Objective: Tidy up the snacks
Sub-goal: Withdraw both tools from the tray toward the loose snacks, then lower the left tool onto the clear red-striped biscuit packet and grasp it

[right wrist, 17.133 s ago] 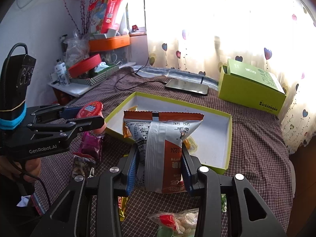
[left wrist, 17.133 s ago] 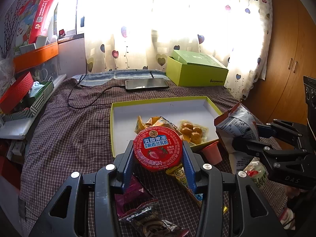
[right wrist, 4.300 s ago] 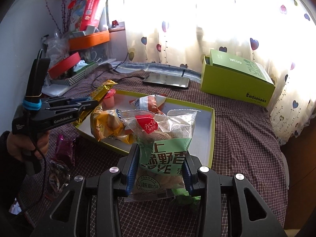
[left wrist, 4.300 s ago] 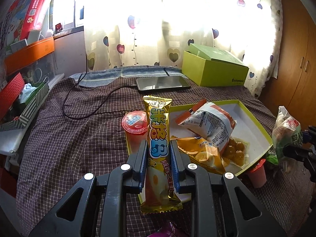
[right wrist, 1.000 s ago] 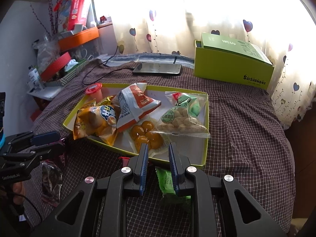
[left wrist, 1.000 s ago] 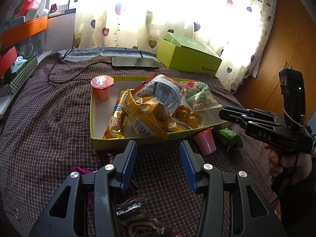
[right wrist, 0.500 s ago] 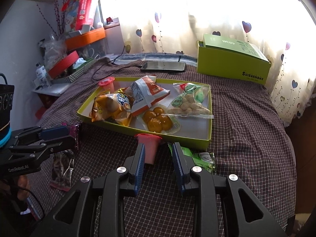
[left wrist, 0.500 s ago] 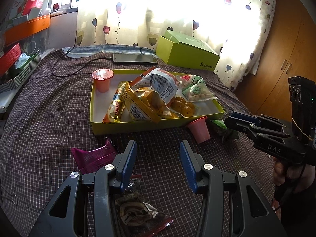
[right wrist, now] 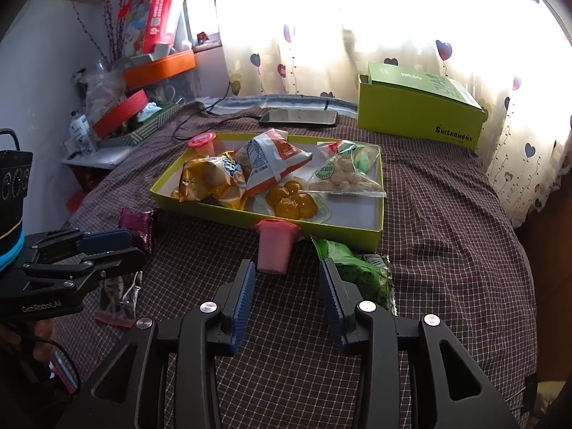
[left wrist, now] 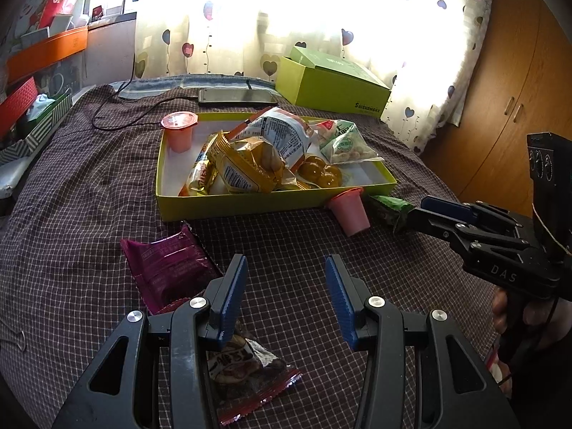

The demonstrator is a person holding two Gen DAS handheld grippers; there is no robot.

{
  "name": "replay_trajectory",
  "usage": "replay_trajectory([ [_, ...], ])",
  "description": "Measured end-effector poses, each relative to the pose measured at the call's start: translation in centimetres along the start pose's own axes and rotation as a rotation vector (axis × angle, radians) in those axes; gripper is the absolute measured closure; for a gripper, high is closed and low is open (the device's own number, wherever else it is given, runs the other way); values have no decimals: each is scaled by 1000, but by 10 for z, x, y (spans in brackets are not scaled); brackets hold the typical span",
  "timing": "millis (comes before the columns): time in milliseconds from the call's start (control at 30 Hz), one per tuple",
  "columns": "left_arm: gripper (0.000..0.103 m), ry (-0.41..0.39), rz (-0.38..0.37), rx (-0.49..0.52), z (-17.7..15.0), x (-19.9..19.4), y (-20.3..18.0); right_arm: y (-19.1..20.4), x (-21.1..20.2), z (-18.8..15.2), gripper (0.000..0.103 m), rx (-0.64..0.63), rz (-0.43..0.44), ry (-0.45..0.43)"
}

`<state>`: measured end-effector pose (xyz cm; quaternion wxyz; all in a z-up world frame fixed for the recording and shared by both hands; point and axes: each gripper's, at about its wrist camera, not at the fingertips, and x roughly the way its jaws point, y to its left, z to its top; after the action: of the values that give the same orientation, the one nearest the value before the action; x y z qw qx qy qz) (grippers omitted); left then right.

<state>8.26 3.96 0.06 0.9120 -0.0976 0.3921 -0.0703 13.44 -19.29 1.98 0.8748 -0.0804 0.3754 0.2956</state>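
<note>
Hovering over the checked cloth, both grippers grasp nothing.
Left gripper (left wrist: 284,296) stands spread wide, a purple packet (left wrist: 168,271) just left of it and the yellow tray (left wrist: 250,204) of snacks ahead. Right gripper (right wrist: 286,291) is opening, empty, with the upturned pink cup (right wrist: 273,248) just beyond its tips and a green packet (right wrist: 357,268) at its right finger.
</note>
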Motion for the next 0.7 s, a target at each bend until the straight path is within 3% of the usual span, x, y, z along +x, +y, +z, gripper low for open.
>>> replay_trajectory([
  [700,56,5,32,-8,-15,-3,-1,5,-7,-24,64,15,51,46],
])
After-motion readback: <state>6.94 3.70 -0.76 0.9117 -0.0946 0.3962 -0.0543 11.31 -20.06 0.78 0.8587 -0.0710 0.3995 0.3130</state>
